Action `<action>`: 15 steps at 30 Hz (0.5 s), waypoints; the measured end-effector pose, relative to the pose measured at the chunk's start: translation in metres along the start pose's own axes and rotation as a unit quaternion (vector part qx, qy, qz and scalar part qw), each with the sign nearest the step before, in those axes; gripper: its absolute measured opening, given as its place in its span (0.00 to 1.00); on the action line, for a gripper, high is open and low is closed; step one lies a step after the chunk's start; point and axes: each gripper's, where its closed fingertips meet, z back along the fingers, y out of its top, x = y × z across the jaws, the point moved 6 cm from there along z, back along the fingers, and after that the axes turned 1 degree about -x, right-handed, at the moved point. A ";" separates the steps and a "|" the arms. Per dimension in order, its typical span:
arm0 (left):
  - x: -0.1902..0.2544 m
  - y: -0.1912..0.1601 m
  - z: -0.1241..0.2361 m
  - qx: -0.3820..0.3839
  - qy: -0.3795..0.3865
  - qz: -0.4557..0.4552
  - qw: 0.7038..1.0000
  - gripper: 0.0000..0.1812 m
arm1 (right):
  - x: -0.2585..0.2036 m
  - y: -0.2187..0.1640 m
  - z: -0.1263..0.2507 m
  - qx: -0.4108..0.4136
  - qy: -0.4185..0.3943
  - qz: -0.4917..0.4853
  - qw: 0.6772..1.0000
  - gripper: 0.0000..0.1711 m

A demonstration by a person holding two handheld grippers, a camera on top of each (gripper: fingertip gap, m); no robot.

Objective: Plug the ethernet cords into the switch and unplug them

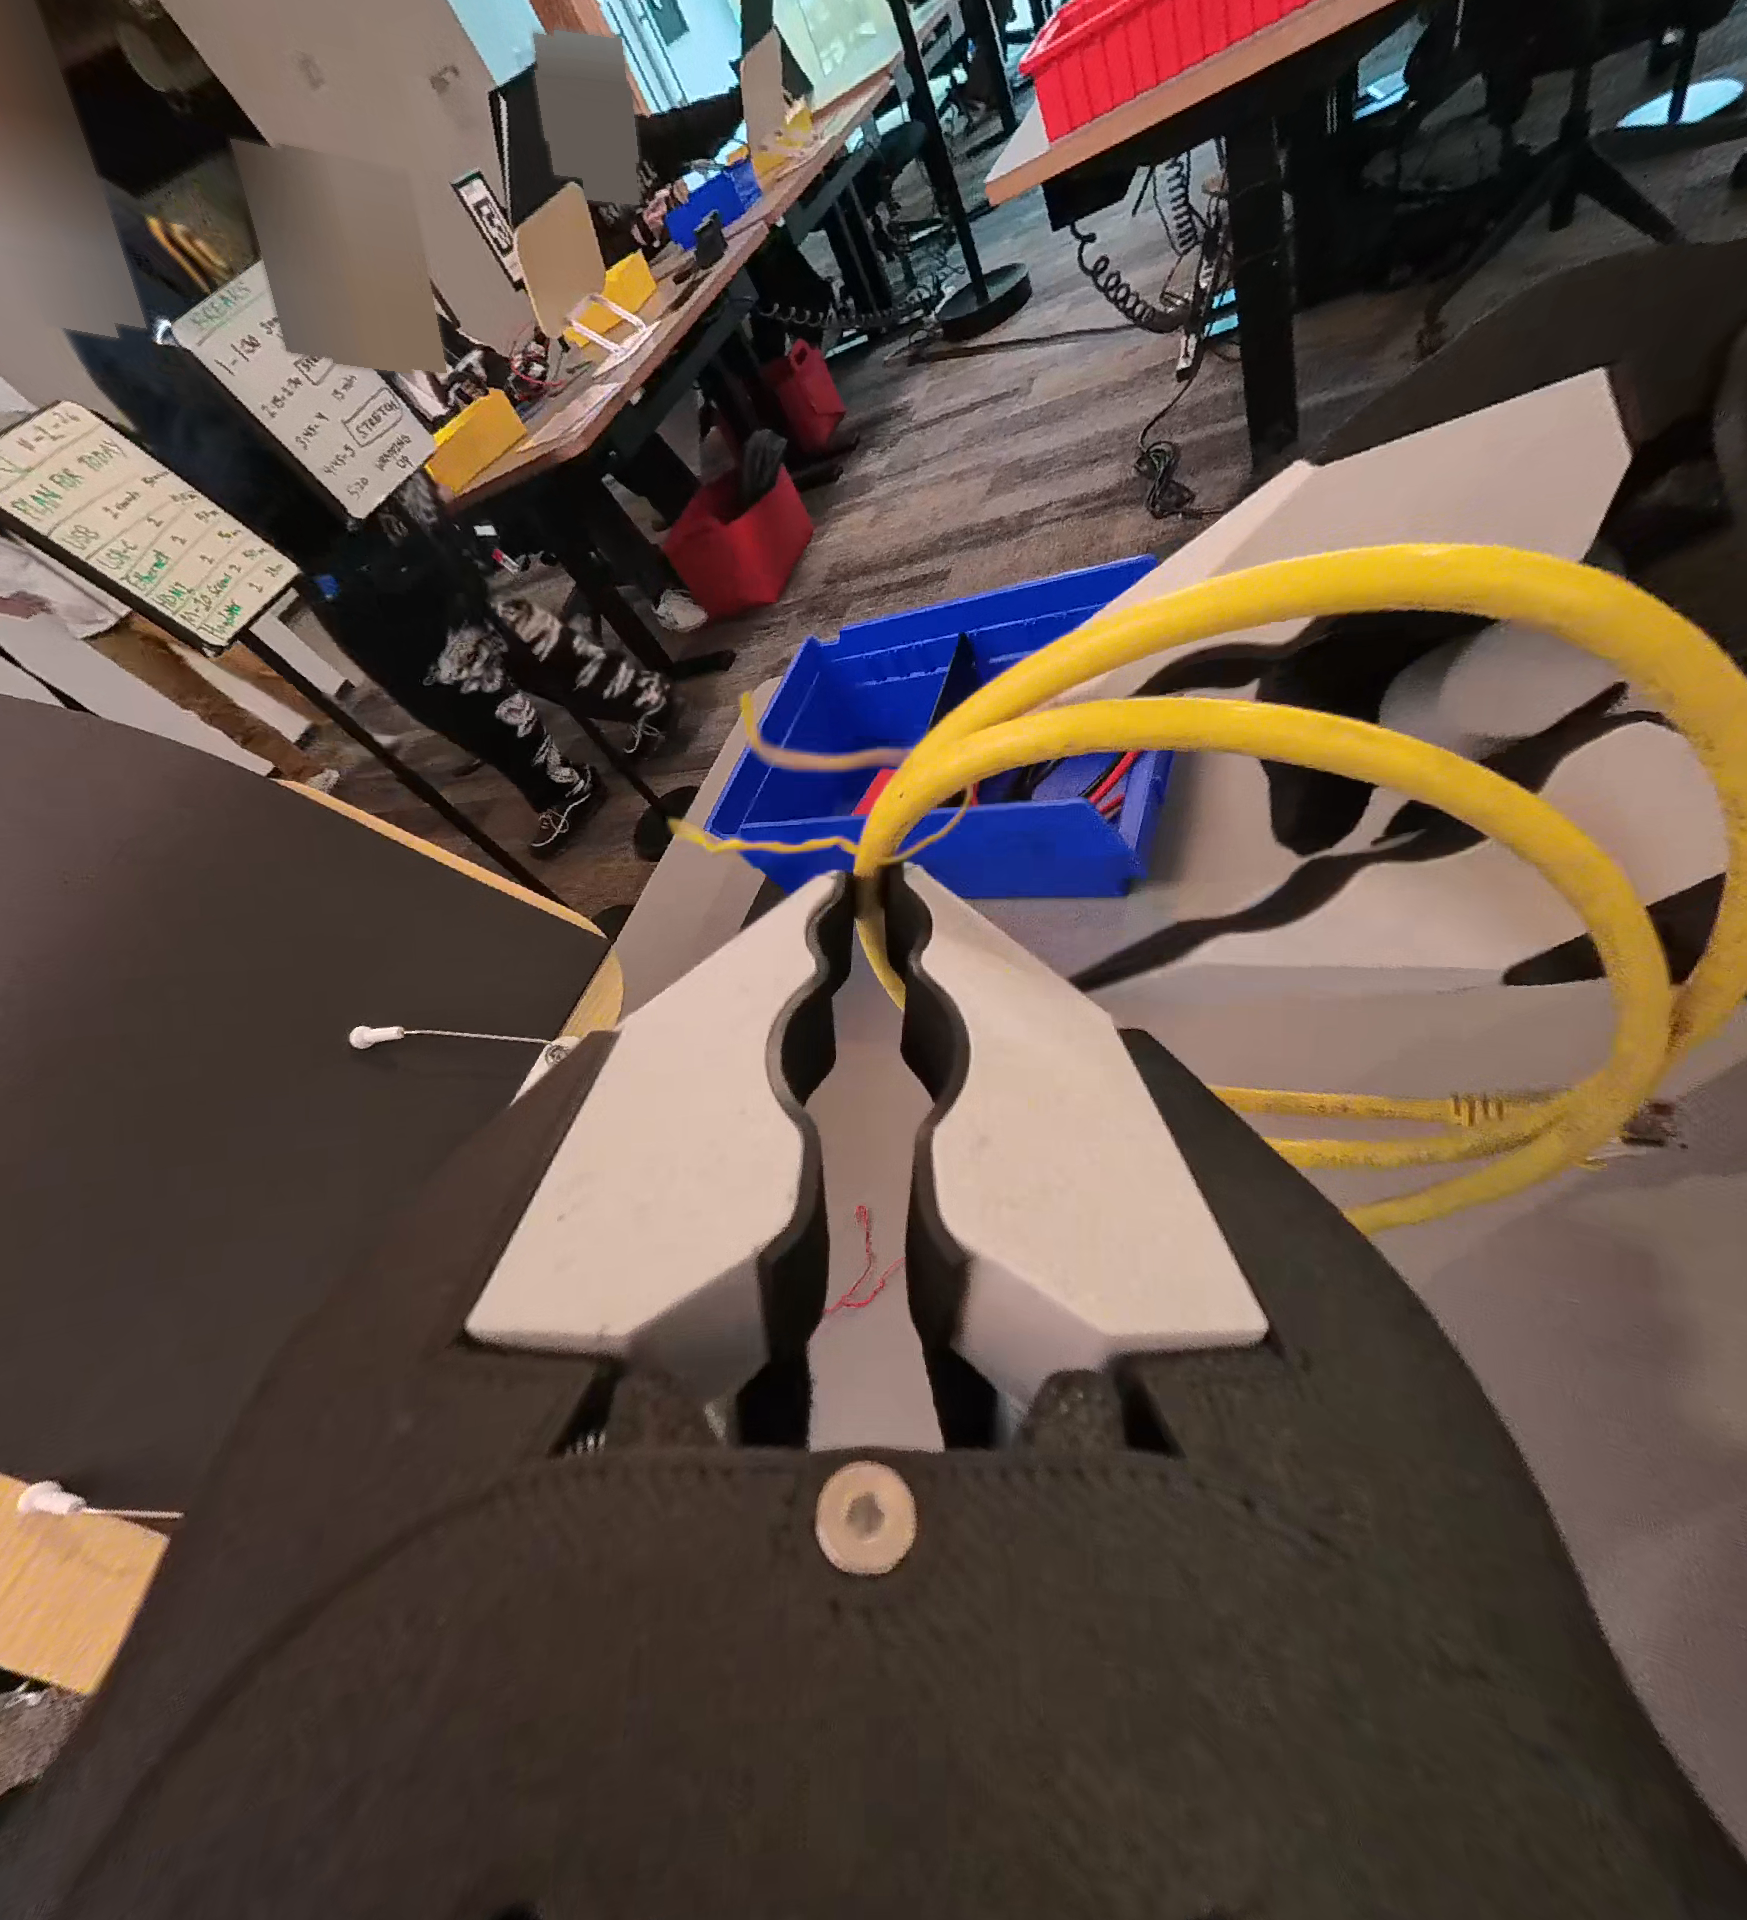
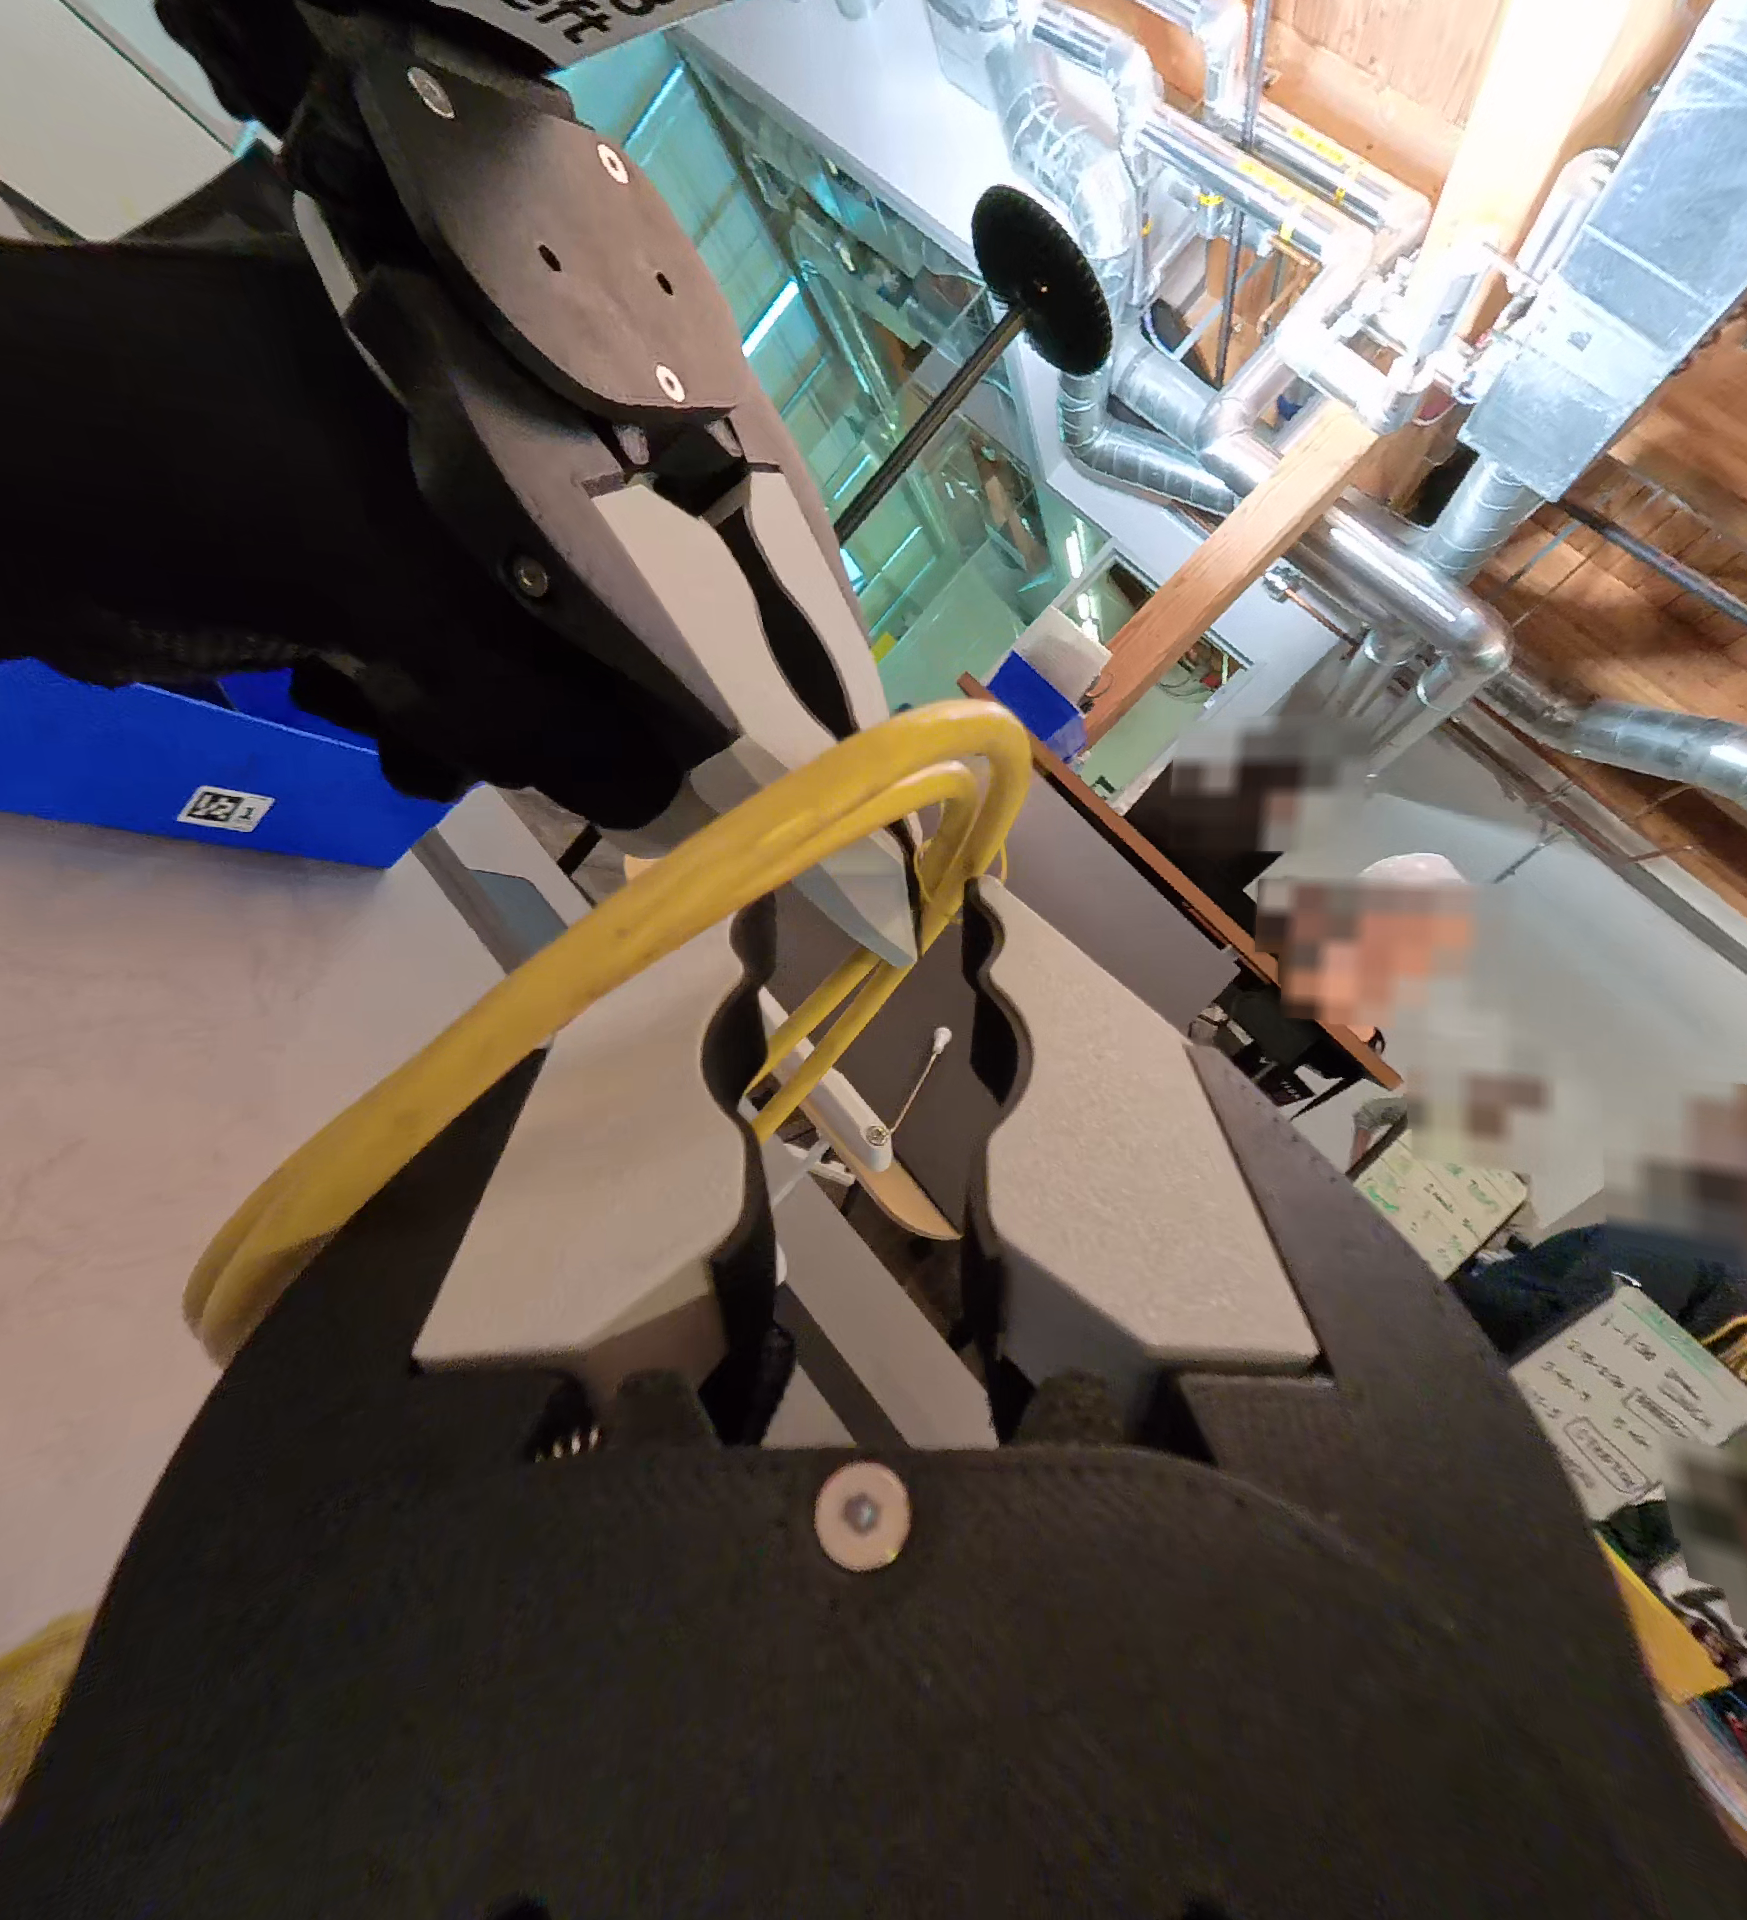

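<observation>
Left gripper (image 1: 874, 894) jaws are pinching the coiled yellow cord (image 1: 1368, 748) at its tie; right gripper (image 2: 864, 914) jaws are gaping wide beside it. Cord looks light, springy; better gripped near its plug (image 1: 1471, 1110).

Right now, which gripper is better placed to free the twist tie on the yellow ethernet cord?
Right, probably. The left gripper is shut on the coiled yellow ethernet cord at the twist tie, steadying it. The right gripper is open, its tips beside that spot.

Blue bin (image 1: 952, 769), perhaps holding cables
</observation>
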 end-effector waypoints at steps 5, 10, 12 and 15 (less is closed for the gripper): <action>-0.004 0.003 0.006 0.004 0.001 -0.017 1.000 0.02 | 0.001 -0.004 0.012 0.014 0.025 0.016 0.999 0.24; -0.004 0.004 0.010 0.022 -0.019 -0.019 0.999 0.02 | 0.020 -0.015 0.020 0.027 0.051 -0.059 0.997 0.24; -0.002 0.004 0.012 0.031 -0.032 -0.022 0.999 0.02 | 0.025 -0.021 0.019 0.019 0.068 -0.075 0.995 0.27; 0.004 0.005 0.016 0.050 -0.074 -0.027 0.996 0.02 | 0.021 -0.019 0.017 0.045 0.135 -0.093 0.985 0.30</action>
